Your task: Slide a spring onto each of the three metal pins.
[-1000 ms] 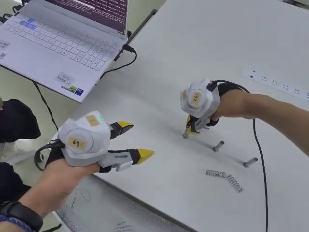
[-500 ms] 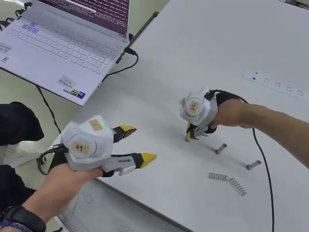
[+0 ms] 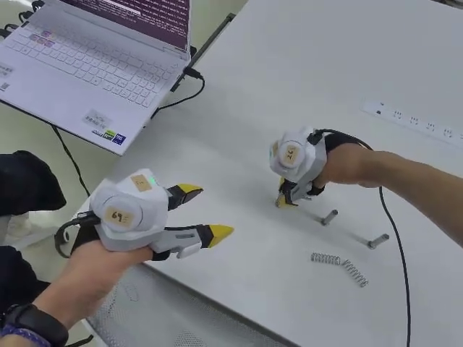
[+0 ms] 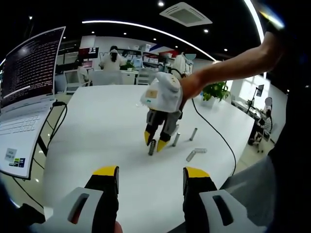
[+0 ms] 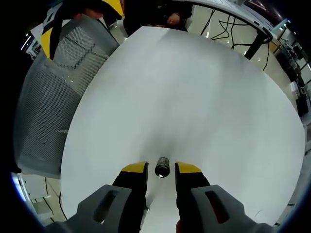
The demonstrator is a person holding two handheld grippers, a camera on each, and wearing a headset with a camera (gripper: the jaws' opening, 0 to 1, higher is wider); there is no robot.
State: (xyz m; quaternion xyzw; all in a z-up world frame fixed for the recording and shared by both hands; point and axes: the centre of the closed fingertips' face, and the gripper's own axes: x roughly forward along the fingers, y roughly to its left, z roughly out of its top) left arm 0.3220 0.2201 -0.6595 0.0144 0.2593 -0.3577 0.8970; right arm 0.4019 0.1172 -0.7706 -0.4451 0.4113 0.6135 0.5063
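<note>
On the white table (image 3: 304,87) my left gripper (image 3: 207,211) hangs wide open and empty by the near edge, my right gripper (image 3: 282,202) has its jaws slightly apart either side of one pin (image 5: 162,170), not clamping it, with two springs (image 3: 325,258) lying loose near the other pins (image 3: 329,217).

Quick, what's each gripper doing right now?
Left gripper: open, holding nothing.
Right gripper: open, jaws either side of a metal pin, not clamping it.
</note>
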